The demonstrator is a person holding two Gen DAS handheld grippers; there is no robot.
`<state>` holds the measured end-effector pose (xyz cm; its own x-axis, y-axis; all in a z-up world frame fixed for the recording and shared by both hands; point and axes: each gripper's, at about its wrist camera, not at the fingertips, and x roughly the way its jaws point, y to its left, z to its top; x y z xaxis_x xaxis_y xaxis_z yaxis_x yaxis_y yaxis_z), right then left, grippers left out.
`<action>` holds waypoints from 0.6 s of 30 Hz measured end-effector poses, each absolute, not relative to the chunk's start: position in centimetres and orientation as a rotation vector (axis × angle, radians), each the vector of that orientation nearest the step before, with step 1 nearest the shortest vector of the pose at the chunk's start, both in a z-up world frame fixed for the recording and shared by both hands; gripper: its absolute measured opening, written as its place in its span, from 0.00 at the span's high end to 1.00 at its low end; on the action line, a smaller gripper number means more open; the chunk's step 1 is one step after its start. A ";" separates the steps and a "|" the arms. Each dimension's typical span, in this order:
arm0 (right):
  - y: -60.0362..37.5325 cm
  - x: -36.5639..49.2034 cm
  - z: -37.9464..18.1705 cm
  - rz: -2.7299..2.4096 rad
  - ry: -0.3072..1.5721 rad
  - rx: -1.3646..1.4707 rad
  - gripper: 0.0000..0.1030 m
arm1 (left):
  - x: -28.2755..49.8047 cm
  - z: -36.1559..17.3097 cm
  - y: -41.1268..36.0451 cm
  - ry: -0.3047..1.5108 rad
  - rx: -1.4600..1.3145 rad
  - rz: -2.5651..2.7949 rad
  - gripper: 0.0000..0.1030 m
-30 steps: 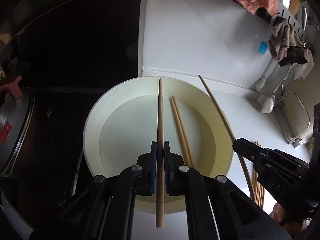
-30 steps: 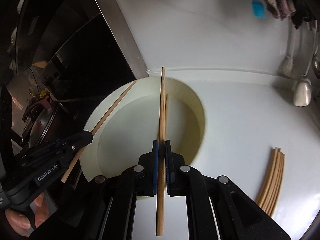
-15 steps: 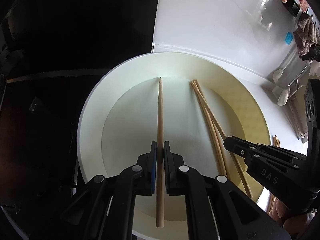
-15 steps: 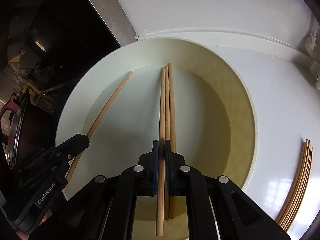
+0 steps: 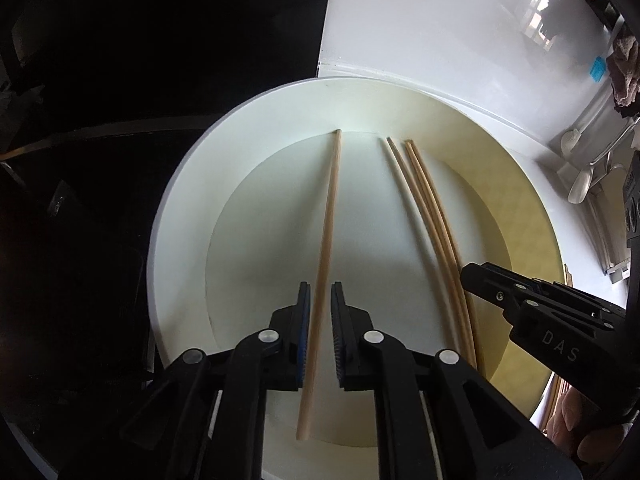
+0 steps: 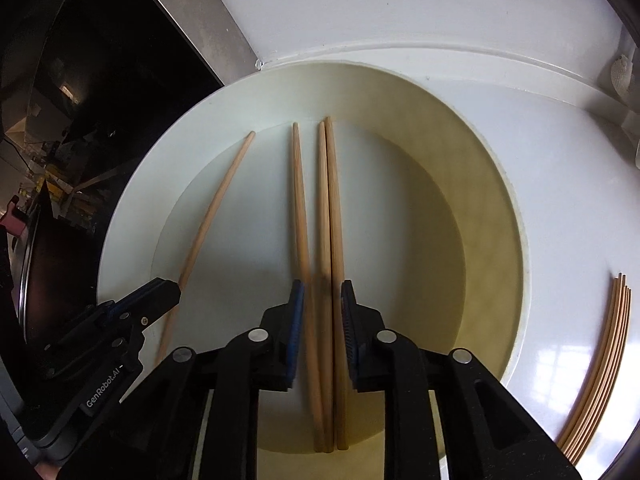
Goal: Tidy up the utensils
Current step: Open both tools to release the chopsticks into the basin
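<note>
Left fingers (image 5: 319, 302): I see them easing apart, pads clear of the single chopstick (image 5: 328, 224) that lies loose between them.
Right fingers (image 6: 322, 302): also spreading, gripping nothing; three chopsticks (image 6: 326, 240) lie between them on the bowl floor.
Bowl (image 5: 256, 128): I have both tools over this wide cream bowl; all four sticks rest inside it.
Long axis: my single stick runs straight away from the left camera, far tip at the foot of the bowl's wall; the three lie nearly parallel to it, two touching side by side.
Edges: the bowl's rim sits against the raised back lip of the white worktop (image 6: 568, 184); a dark surface borders it on the left.
Open room: bare bowl floor between the single stick and the three; bare worktop to the right, up to a bundle of sticks (image 6: 600, 364).
Writing: "DAS" on the right tool's side, "GenRobot.AI" on the left's.
</note>
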<state>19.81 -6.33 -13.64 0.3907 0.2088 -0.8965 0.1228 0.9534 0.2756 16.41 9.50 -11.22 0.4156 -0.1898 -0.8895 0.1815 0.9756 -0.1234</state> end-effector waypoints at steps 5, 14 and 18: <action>-6.6 19.2 -12.7 0.045 1.148 0.320 0.77 | 16.1 -9.9 10.5 1.074 -0.008 -0.211 0.52; -7.0 16.0 -10.8 0.046 1.087 0.333 0.66 | 14.5 -7.9 11.5 1.034 0.004 -0.200 0.23; -7.3 13.8 -9.5 0.043 1.037 0.347 0.59 | 13.4 -7.2 11.5 1.019 0.010 -0.201 0.23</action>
<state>13.78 -7.32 -9.50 0.5134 0.1978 -0.8350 0.1274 0.9447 0.3021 13.37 11.53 -7.16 0.5076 -0.1619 -0.8462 0.1711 0.9816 -0.0852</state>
